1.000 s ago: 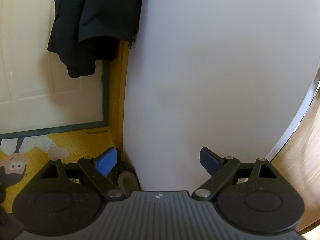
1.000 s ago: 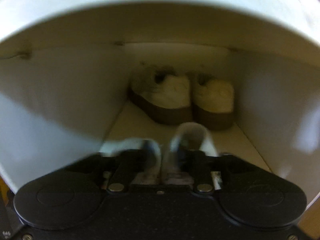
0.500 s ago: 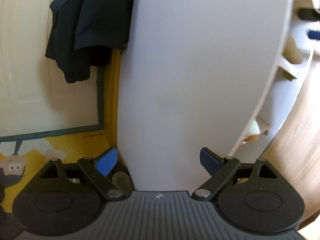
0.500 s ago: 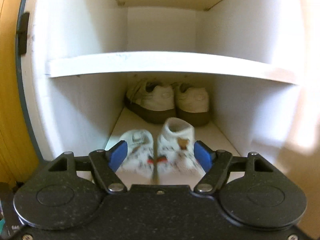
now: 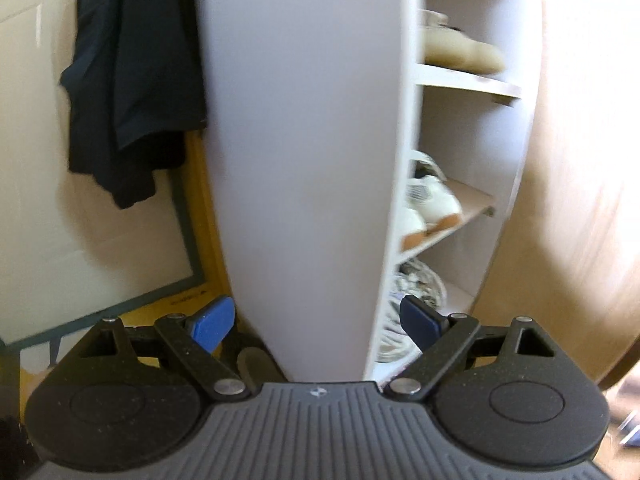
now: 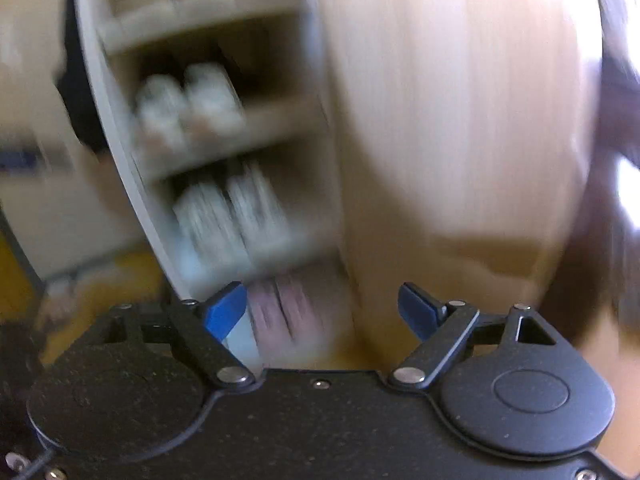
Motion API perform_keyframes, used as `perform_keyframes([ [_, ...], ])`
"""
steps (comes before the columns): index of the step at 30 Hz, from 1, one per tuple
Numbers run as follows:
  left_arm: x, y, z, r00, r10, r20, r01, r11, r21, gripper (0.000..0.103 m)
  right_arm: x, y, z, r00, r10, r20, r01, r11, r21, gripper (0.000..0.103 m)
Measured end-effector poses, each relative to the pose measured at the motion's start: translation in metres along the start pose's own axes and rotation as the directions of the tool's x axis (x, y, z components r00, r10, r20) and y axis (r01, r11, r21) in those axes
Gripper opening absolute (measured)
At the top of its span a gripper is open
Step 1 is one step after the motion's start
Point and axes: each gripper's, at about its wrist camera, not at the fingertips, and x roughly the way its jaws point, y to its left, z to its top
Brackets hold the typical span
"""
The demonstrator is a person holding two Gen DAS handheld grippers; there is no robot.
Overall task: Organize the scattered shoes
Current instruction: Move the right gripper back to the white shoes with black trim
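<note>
My left gripper is open with nothing held. It faces the edge of the white cabinet door. Right of the door, shelves hold beige shoes, white shoes with orange-brown soles and patterned shoes. The right wrist view is blurred by motion. My right gripper stands outside the cabinet; its jaws are opening and nothing is between them. It looks at pale pairs on the shelves and a pinkish pair at the bottom.
A black garment hangs left of the door, over a cream panel. A yellow mat covers the floor below it. A light wooden panel rises right of the shelves.
My right gripper let go of the white pair on the shelf, opened, and pulled back and down out of the cabinet. The left view has shifted so the shelves show past the door's edge.
</note>
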Motion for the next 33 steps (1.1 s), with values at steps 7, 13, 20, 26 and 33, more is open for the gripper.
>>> perform_keyframes([
  [7,0.015,-0.024,0.003,1.0,-0.014,-0.011,0.015,0.999,0.032,0.091,0.07,-0.038,-0.166,0.947,-0.125,-0.296,0.231,0.904,0.359,0.057],
  [13,0.024,-0.037,0.001,1.0,-0.012,-0.021,0.014,0.998,0.059,0.091,0.104,-0.034,-0.222,0.912,-0.132,-0.388,0.327,0.806,0.494,0.057],
  [20,0.034,-0.041,0.002,1.0,-0.004,-0.03,0.007,0.997,0.082,0.091,0.128,-0.035,-0.219,0.899,-0.212,-0.383,0.393,0.776,0.493,0.057],
  [26,0.039,-0.044,0.0,0.999,0.001,-0.038,0.003,0.995,0.102,0.091,0.156,-0.032,-0.219,0.869,-0.264,-0.418,0.449,0.774,0.447,0.057],
  [33,0.046,-0.041,0.001,0.999,0.018,-0.046,-0.013,0.994,0.112,0.091,0.173,-0.032,-0.223,0.858,-0.263,-0.442,0.462,0.772,0.437,0.055],
])
